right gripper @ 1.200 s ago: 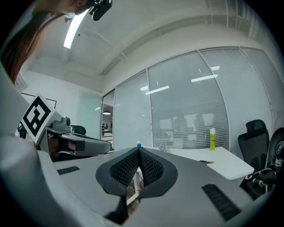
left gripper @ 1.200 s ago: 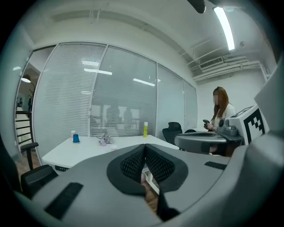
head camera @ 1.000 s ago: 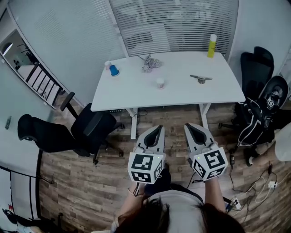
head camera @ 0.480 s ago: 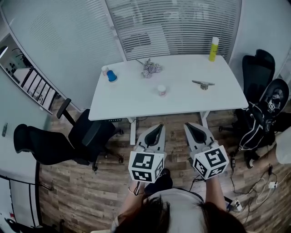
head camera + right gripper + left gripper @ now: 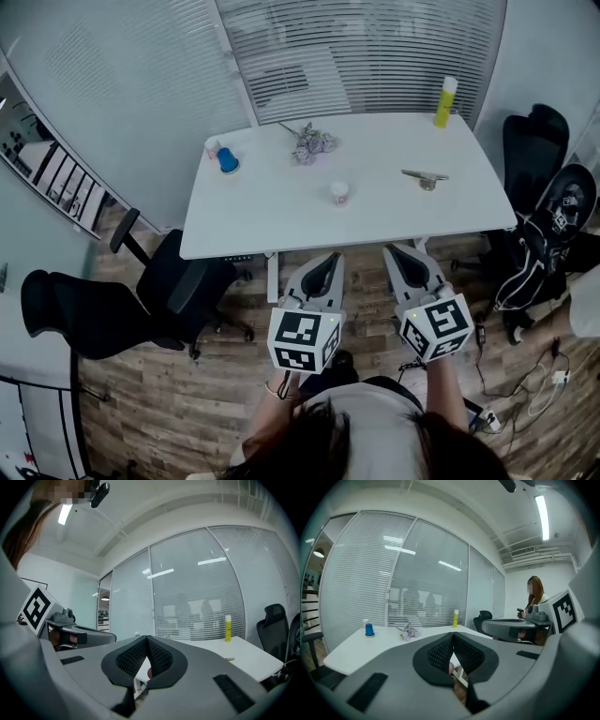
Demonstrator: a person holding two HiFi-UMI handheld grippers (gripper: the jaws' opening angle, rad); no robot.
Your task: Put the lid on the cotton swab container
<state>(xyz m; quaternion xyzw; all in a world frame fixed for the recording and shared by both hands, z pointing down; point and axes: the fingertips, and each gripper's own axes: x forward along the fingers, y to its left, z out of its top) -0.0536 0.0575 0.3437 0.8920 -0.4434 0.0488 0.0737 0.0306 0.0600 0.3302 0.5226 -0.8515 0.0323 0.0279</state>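
A small white round container [image 5: 339, 192] stands near the middle of the white table [image 5: 281, 216]. Which of the other things is its lid I cannot tell. At the table's far left is a blue cup-like thing [image 5: 227, 161] [image 5: 369, 630] with a small pale piece [image 5: 214, 148] beside it. My left gripper [image 5: 328, 260] [image 5: 452, 635] and right gripper [image 5: 399, 251] [image 5: 147, 638] are side by side in front of the table's near edge, above the floor. Both are shut and hold nothing.
On the table are a bunch of artificial flowers [image 5: 312, 143], a metal clip-like thing [image 5: 425, 177] and a yellow bottle [image 5: 445, 101]. A black office chair [image 5: 178, 281] is at the left. Another chair [image 5: 534, 141] and a backpack [image 5: 548, 234] are at the right. Cables [image 5: 553, 380] lie on the wood floor.
The table has drawn a little nearer in the head view. Both grippers stay shut and keep their places side by side.
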